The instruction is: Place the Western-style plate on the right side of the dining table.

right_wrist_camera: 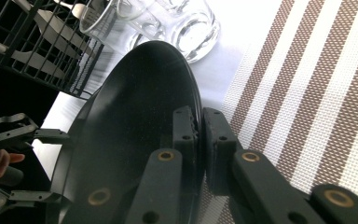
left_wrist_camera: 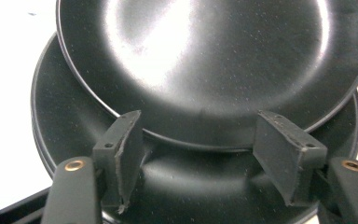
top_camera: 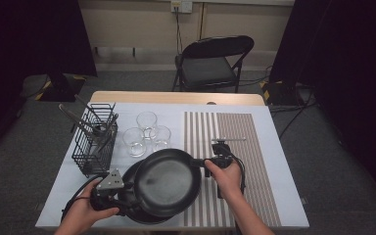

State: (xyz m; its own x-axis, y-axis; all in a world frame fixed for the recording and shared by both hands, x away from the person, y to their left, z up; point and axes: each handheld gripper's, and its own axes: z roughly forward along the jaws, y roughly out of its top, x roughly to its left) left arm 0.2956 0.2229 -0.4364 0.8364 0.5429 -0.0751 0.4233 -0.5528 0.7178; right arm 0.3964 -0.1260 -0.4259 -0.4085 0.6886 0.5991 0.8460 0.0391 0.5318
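Right gripper (right_wrist_camera: pixel 199 135) clamped on top plate (top_camera: pixel 169 182) rim, lifting it tilted; left gripper (left_wrist_camera: pixel 205 154) released, lower plate (left_wrist_camera: pixel 191 186) dead ahead between its pads.

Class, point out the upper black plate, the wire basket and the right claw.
upper black plate (top_camera: pixel 169 181), high view, centre of its face
wire basket (top_camera: pixel 92 147), high view, side wall
right claw (right_wrist_camera: pixel 200 140), right gripper view, between its fingertips

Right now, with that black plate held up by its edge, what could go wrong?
The right tongs pinch only the thin rim of the top black plate, so it might slip and bang onto the lower black plate. The left tongs are open and give no support. The glasses stand close behind, so a swing could knock them.
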